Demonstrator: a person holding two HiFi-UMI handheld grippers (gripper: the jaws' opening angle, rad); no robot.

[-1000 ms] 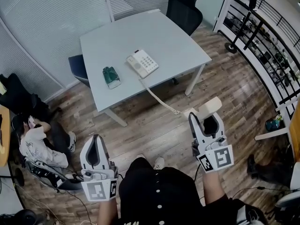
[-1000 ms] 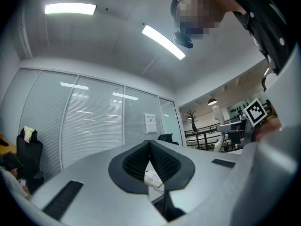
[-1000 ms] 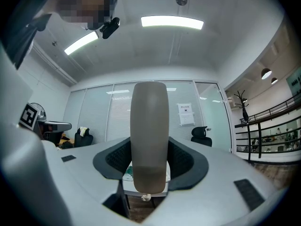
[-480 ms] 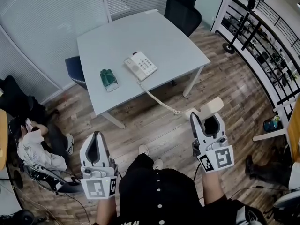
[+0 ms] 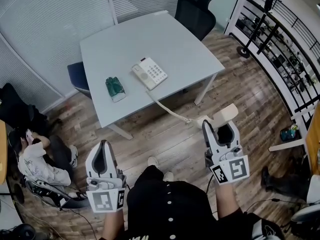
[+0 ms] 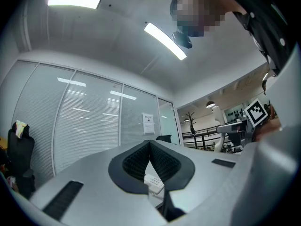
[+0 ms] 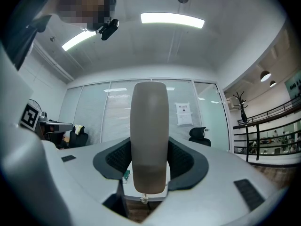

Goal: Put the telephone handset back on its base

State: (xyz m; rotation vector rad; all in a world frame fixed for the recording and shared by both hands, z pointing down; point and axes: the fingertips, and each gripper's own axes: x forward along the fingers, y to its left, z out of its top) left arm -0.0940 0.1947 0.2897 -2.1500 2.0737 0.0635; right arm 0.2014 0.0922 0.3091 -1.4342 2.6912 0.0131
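Nearest, the left gripper (image 5: 102, 151) has its jaws pressed together on nothing. Beside it, the right gripper (image 5: 219, 129) clamps the handset (image 5: 226, 113) between wide-set jaws. The cord (image 5: 167, 109) runs ahead to the base (image 5: 150, 73) on the table (image 5: 175, 39), well apart. This looks like the carry; next it needs bringing closer and laying lengthwise onto the base.

Bench (image 5: 165, 39): square light-grey top on white legs, standing on a wood-plank floor (image 5: 165, 139). Two items lie directly on it, both towards the near edge. A white phone base (image 5: 150, 73) sits keypad up at about mid-width. A green packet (image 5: 115, 87) lies to its left, apart from it. A white cord (image 5: 167, 109) runs from the base over the near edge, clear of the floor.
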